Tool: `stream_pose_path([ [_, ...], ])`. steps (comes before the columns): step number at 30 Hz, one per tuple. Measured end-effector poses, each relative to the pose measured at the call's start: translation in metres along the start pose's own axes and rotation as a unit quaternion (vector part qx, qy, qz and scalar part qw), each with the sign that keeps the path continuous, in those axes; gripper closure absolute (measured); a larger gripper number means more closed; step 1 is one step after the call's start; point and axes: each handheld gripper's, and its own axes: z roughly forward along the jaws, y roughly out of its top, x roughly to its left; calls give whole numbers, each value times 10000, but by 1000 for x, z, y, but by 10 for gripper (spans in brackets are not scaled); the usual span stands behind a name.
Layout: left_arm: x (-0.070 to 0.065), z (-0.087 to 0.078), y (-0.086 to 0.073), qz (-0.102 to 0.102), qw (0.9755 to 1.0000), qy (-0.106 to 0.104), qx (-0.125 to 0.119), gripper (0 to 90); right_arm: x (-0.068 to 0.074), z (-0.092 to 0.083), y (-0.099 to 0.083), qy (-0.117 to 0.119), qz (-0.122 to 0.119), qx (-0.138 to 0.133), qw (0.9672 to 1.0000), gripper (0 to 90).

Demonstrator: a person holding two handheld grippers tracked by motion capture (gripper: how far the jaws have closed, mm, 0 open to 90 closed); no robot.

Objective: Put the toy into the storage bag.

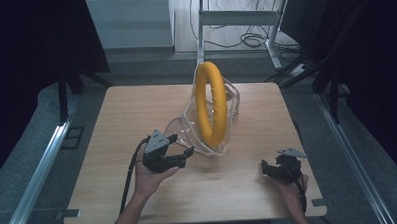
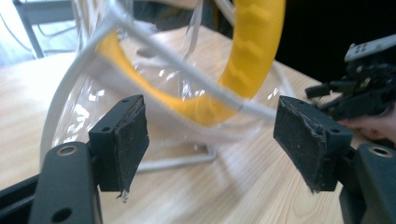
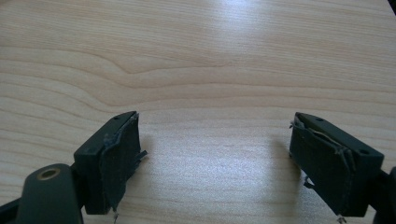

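**2 open grippers, a yellow ring in a clear bag at mid-table**

The left gripper (image 1: pixel 180 146) sits at the near left of the wooden table (image 1: pixel 239 190), held in the person's left hand (image 1: pixel 151 178). Its 2 jaws stand wide apart with nothing between them, pointing toward the near edge of the clear plastic bag (image 1: pixel 187 127). In the left gripper view the worn pads (image 2: pixel 130 140) frame the bag's white seam (image 2: pixel 187 70) and the lower curve of the yellow ring (image 2: pixel 252 42) close ahead; whether a jaw touches the plastic cannot be told.

The right gripper (image 1: pixel 269 168) rests at the near right, well apart from the bag, held in the right hand (image 1: pixel 291 189) close to the table's right edge and front corner. Its jaws are also spread wide and grip nothing; in the right gripper view the right gripper (image 3: pixel 215 158) looks down on bare wood grain.

The yellow ring (image 1: pixel 210 104) stands upright on edge inside the bag, around the middle of the table, leaning slightly toward the far side. The bag's far end lies near the table's back edge.

Open tabletop lies to the left of the bag, to its right, and across the whole near strip between the 2 grippers. Beyond the back edge are a grey floor, a metal desk frame (image 1: pixel 233 18) and loose cables (image 1: pixel 251 39).
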Motion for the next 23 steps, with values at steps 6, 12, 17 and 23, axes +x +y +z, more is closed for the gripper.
stream_pose_path([
  [6,10,-3,-12,-155,9997,79,198,264,0,0,0,-8,-19,-10,10000,170],
  [12,14,-5,-19,-220,9991,100,349,263,0,0,0,4,-26,-14,10000,175],
  [17,16,-4,-22,-277,9986,46,440,263,0,0,0,1,-24,-13,10000,175],
  [23,18,-6,-23,-282,9986,112,428,264,0,0,0,3,-24,-13,10000,175],
])
